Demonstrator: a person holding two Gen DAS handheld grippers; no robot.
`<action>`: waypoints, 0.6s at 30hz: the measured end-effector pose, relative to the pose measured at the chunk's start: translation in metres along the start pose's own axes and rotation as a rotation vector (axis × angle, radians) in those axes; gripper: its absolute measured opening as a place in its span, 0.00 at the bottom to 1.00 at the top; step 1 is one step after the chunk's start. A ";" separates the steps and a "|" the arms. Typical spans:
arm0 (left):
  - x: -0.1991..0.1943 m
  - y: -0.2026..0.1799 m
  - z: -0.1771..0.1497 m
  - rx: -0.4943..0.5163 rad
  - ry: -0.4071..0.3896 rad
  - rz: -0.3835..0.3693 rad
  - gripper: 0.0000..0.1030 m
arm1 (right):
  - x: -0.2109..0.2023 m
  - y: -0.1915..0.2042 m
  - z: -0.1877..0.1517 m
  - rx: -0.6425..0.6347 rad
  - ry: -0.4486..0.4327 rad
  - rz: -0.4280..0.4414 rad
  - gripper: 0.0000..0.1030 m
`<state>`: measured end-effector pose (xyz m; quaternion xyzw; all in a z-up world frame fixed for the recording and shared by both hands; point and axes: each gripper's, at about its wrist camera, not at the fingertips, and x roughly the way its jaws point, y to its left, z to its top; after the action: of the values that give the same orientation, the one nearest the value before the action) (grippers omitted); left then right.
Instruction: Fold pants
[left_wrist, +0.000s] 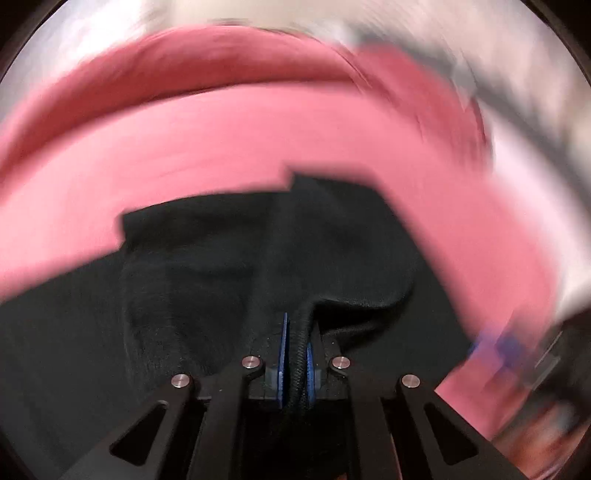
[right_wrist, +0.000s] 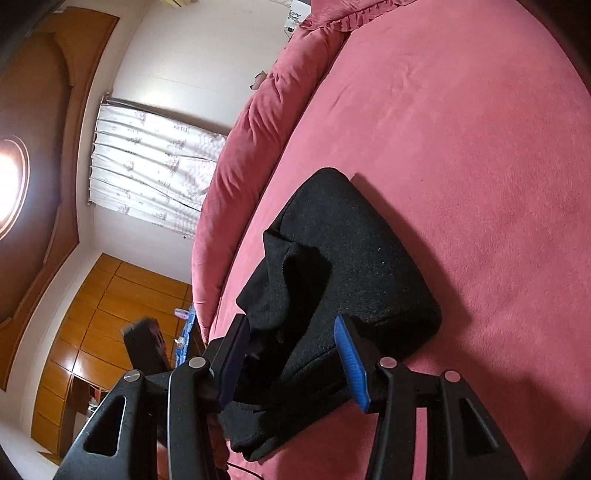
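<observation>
The black pants (right_wrist: 332, 280) lie bunched on the pink bedspread (right_wrist: 461, 147), lower centre of the right wrist view. The left gripper (left_wrist: 295, 354) is clenched on a pants edge; the right gripper (right_wrist: 291, 358) straddles the fabric, pads apart. A white curtain (right_wrist: 147, 166) and wooden wardrobe (right_wrist: 92, 314) fill the left.

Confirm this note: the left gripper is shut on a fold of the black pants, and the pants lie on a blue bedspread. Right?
One detail is wrong: the bedspread is pink, not blue, as the right wrist view shows clearly. The rest stands: the left gripper is shut on a fold of the black pants.
</observation>
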<state>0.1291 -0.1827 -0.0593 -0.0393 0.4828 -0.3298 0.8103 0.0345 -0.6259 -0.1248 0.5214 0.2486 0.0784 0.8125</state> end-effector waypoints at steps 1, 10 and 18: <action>-0.006 0.025 0.002 -0.152 -0.025 -0.043 0.08 | -0.002 -0.003 -0.001 -0.002 0.000 -0.001 0.48; -0.021 0.128 -0.046 -0.555 -0.068 -0.171 0.45 | -0.019 -0.016 -0.005 -0.006 0.000 -0.006 0.48; -0.009 0.078 -0.039 -0.243 0.023 -0.013 0.84 | -0.034 -0.021 -0.009 0.031 -0.015 0.008 0.48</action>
<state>0.1337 -0.1067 -0.1033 -0.1363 0.5281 -0.2746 0.7919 -0.0022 -0.6406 -0.1352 0.5357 0.2416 0.0741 0.8057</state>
